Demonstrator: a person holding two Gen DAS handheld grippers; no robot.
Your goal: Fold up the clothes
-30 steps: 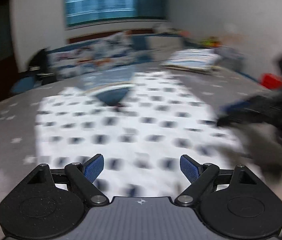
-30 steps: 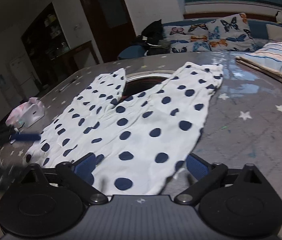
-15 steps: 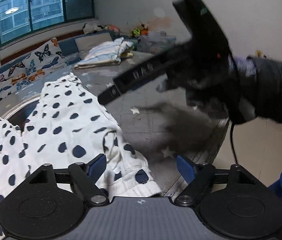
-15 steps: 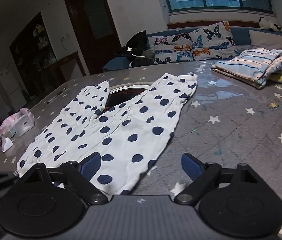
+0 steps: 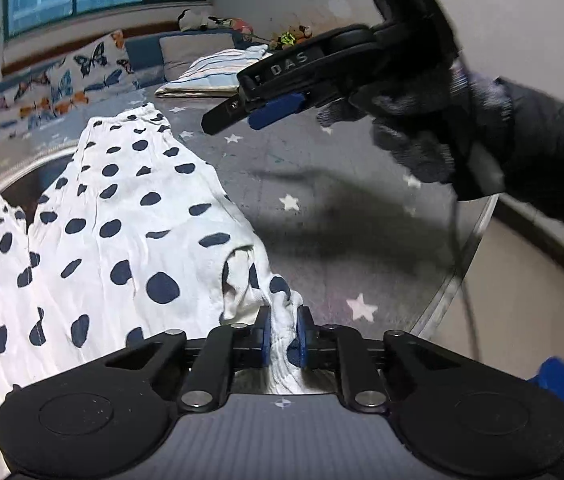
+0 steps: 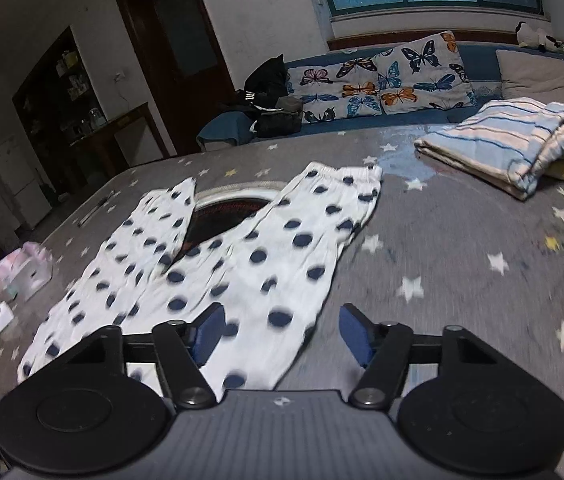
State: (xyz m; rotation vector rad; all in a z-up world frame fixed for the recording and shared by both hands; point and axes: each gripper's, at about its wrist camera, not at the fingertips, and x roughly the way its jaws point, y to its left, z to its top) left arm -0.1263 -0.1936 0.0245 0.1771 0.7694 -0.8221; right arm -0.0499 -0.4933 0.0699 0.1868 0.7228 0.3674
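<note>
- The polka-dot trousers (image 6: 242,264) lie flat on the star-patterned bench (image 6: 462,264), legs toward the window.
- The left claw (image 5: 282,336) is closing, its blue pads pinching the near waistband corner.
- The right claw (image 6: 282,334), closing but still wide, hovers over the trousers' near edge, gripping nothing.
- Folded striped cloth (image 6: 514,140) lies well apart.

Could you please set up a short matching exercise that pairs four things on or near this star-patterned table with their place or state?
Things:
1. polka-dot trousers
2. striped folded laundry
3. butterfly cushions
4. left gripper

Place or state:
A. on the sofa under the window
B. spread flat across the table
C. stacked at the table's far right
D. pinching a bunch of white fabric

Pairs: 1-B, 2-C, 3-A, 4-D
</note>
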